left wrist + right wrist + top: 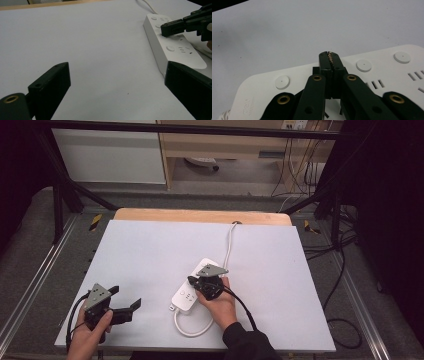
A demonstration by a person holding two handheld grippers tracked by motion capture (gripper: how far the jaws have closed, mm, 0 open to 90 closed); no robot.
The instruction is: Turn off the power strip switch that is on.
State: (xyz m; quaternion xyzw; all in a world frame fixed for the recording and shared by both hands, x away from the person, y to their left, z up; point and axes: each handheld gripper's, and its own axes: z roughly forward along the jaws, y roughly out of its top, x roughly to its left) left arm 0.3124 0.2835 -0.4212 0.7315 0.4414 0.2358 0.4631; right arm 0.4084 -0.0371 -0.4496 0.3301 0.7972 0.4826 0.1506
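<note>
Lower left of the high view: left hand-held gripper (125, 302), gripped by a hand (89, 335), jaws spread wide with nothing between them, hovering low over the white surface (150, 255) and aimed toward frame centre. In the left gripper view, same wide gap, bare sheet between the jaws. Centre of the high view: white power strip (189, 292) lying diagonally on the surface, its thick cord (229, 245) running up toward the wooden far edge (200, 215), a second white cable (190, 327) looping below its near end. Just right of that: right hand-held gripper (192, 281), held by a hand (222, 307) with a dark sleeve (247, 342), jaws pressed together, tips down on the strip's top face. In the right gripper view, closed tips set between two round buttons (364, 65), nothing clamped. Upper right of the left gripper view: that same closed gripper touching the strip.
</note>
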